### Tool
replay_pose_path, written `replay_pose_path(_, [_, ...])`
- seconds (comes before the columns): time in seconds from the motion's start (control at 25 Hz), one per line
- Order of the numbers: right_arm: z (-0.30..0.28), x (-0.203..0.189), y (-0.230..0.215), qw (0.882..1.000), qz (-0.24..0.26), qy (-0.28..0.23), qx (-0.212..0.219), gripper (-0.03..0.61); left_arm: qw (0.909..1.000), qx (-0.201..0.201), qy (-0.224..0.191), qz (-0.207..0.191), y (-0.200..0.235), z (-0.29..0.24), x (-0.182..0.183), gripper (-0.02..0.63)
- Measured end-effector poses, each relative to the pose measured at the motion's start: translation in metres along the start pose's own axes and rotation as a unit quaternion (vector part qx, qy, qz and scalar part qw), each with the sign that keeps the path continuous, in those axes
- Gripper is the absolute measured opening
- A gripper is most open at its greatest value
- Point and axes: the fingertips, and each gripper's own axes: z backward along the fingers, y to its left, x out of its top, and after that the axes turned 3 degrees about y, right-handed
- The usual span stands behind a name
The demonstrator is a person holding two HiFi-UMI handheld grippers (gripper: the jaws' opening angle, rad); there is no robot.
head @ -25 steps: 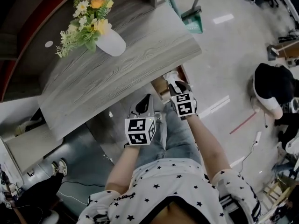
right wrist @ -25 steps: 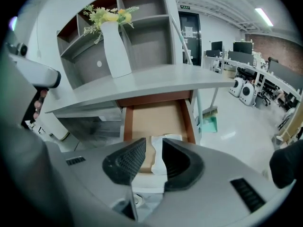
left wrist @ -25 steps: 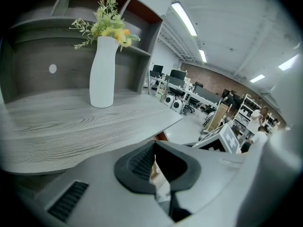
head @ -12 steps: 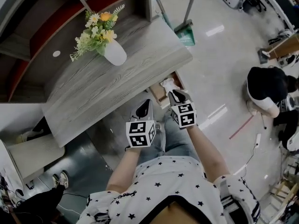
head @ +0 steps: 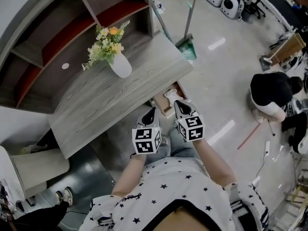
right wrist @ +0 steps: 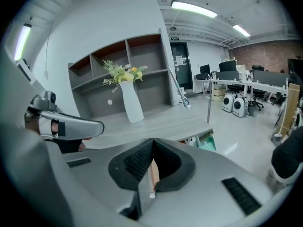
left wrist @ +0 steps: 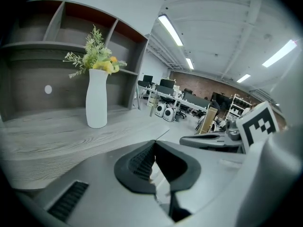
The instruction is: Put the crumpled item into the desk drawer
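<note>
Looks like the crumpled item [head: 171, 96] sits in the open drawer [head: 162, 108] mid-frame, right tool [head: 177, 103] just clenched empty, left tool [head: 152, 111] clenched too, so next I'd push it shut.

Bright overhead strip lights [right wrist: 194, 8], glare streaks on floor [head: 217, 44], dark fisheye corners.

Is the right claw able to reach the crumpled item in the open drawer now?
Probably yes: the right claw hovers near the open drawer, nothing between it and the crumpled item. Its jaws have just closed on nothing and must reopen.
</note>
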Motion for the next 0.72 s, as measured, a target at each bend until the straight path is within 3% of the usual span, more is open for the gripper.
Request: replay_pose_path(0.72, [0.062, 0.050, 0.027, 0.996, -0.001, -0.085, 0.013, -0.006, 0.9987, -0.013, -0.035, -0.036, -0.017, 0.037, 0.023, 0.012])
